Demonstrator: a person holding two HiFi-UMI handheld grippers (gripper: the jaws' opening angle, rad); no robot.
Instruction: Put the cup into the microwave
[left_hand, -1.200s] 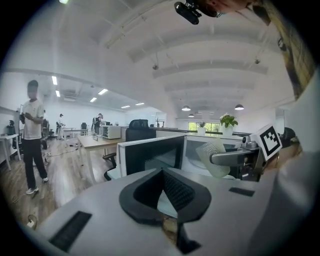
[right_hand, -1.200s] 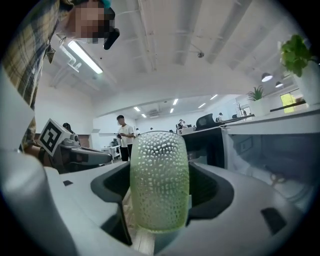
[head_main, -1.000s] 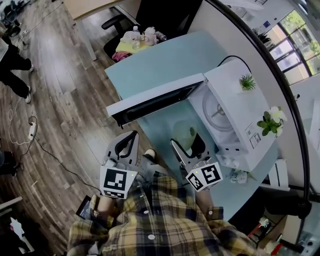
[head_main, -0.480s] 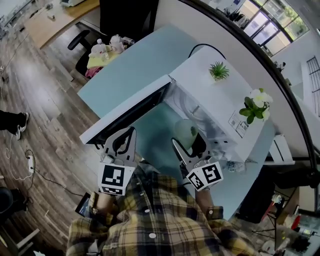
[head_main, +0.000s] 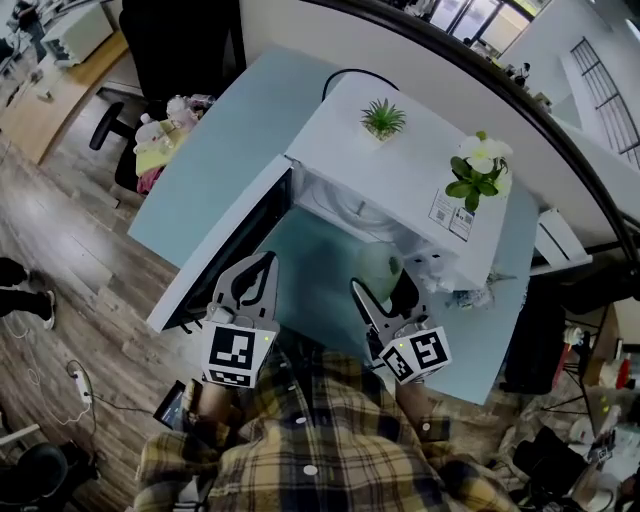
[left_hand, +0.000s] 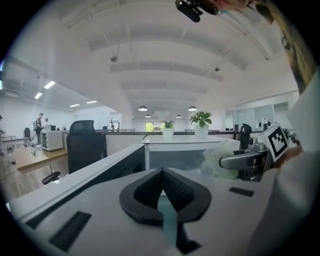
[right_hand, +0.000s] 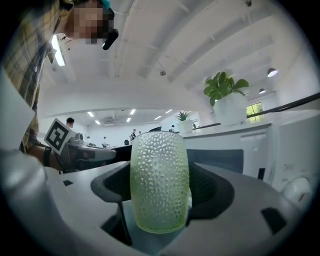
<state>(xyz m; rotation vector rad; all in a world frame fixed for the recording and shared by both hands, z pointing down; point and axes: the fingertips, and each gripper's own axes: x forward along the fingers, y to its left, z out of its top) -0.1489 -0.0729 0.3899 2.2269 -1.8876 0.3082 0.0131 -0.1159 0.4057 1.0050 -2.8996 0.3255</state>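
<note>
In the head view a white microwave (head_main: 400, 170) stands on the teal table, its door (head_main: 225, 255) swung open to the left. My right gripper (head_main: 385, 288) is shut on a pale green dimpled cup (head_main: 382, 268), held upright just in front of the open cavity. In the right gripper view the cup (right_hand: 159, 187) fills the space between the dark pads, and the microwave (right_hand: 295, 150) is at the right. My left gripper (head_main: 266, 262) hovers beside the open door, shut and empty. From the left gripper view, its pads (left_hand: 175, 190) meet, and the cup (left_hand: 220, 159) shows at the right.
Two potted plants (head_main: 383, 118) (head_main: 478, 172) stand on top of the microwave. The teal table (head_main: 230, 130) runs back and left. A black office chair (head_main: 170, 50) and a seat with soft items (head_main: 160, 135) stand beyond its far corner. Small clutter (head_main: 470, 297) lies right of the microwave.
The head view has swung, so the microwave now sits closer and more square ahead. The right gripper with the cup is nearer the open cavity. Both grippers keep their states.
</note>
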